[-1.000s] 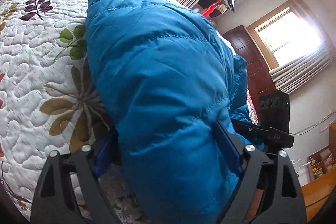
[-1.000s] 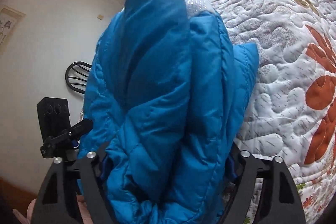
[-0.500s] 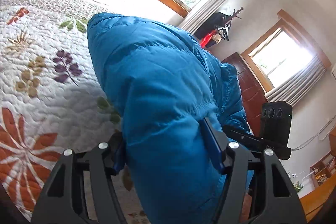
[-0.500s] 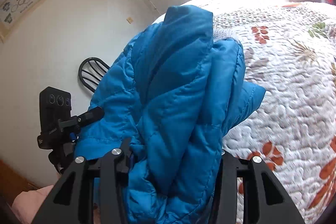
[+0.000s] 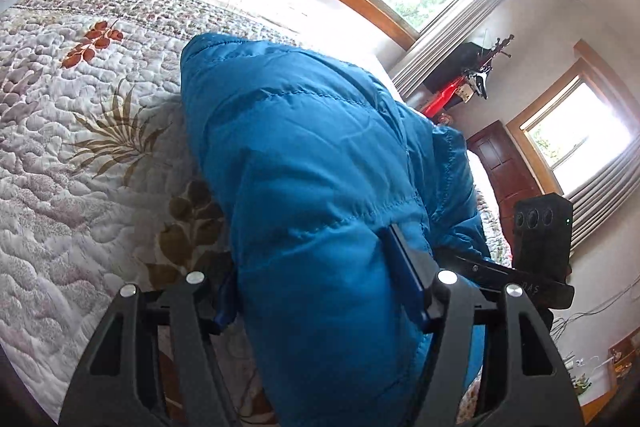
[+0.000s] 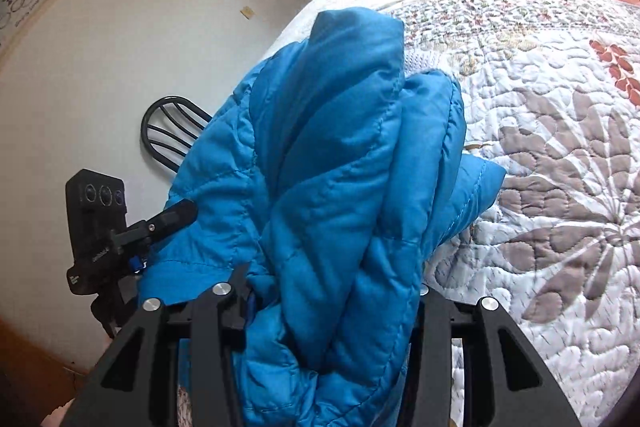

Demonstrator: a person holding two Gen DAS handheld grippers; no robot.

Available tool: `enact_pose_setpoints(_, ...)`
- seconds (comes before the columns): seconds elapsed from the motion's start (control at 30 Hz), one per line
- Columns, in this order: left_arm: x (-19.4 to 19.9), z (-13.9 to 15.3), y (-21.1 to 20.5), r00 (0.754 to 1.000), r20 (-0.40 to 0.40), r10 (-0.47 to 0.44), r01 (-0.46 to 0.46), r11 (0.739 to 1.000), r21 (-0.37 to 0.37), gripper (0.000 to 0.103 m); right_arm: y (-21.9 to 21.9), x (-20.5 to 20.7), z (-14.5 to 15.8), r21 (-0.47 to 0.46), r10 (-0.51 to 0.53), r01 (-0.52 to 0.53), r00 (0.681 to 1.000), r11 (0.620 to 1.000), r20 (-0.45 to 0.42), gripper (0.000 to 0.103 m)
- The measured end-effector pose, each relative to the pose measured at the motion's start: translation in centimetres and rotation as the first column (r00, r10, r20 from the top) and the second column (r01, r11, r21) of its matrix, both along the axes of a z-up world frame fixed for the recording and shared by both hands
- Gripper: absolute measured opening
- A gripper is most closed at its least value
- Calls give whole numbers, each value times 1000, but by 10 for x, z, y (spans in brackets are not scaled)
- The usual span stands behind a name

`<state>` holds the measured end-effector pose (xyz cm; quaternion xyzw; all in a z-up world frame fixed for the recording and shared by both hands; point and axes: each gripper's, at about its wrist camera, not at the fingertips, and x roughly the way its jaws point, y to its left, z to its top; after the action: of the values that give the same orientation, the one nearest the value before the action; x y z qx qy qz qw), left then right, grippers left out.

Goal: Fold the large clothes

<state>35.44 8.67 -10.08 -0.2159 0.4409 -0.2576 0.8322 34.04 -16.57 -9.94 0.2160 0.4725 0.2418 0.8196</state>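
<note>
jacket (image 5: pixel 304 163): smooth quilted blue cloth | bedspread (image 5: pixel 80 147): stitched matt cloth | claw (image 6: pixel 332 307): matt black plastic

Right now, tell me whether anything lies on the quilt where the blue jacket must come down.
Nothing visible does. The jacket is bunched in both sets of fingers, and the quilt beside it shows only its leaf pattern. The patch straight under the jacket is hidden.

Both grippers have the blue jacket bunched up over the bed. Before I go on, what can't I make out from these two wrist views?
- Left wrist: the blue jacket covers the left gripper fingertips; bed quilt beneath is hidden.
- Right wrist: the jacket buries the right gripper pads; its hanging lower end is cut off by the bottom edge.
- Neither view shows the whole jacket, so the fold's state is unclear.
</note>
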Motion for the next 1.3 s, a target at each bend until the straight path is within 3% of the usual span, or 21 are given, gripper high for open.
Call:
enact_pose_setpoints(0.17,-1,-22,6,999,4,-33,33,999,34,75,-10,-6,-19,25,-2,2,1000,1000,2,52)
enact_pose_setpoints(0.4,-7,-24,3,1000,10,-13,13,998,67,78,-20,-13,-30,48,-31,32,999,998,-15,57)
enact_pose_setpoints(0.5,-13,-10,2,1000,-10,17,-15,994,106,79,-20,-18,-15,2,-57,57,998,998,-32,63)
enact_pose_setpoints(0.6,-34,15,7,997,37,70,-76,978,196,79,-21,-32,12,-97,-90,91,996,991,10,65)
enact_pose_setpoints(0.77,-77,44,7,987,109,115,-144,938,316,81,-29,-75,62,-206,-128,157,981,966,149,66)
enact_pose_setpoints(0.83,-90,48,2,985,124,124,-160,923,351,81,-23,-90,77,-204,-86,126,977,971,195,65)
enact_pose_setpoints(0.97,-108,46,-4,985,120,124,-159,926,343,81,7,-104,82,-197,18,23,979,980,204,56)
enact_pose_setpoints(1.1,-112,39,-13,985,122,124,-161,914,372,81,15,-102,61,-286,14,34,986,958,165,48)
enact_pose_setpoints(1.3,-110,23,-24,988,111,107,-143,901,410,85,0,-90,19,-235,-8,20,999,972,51,36)
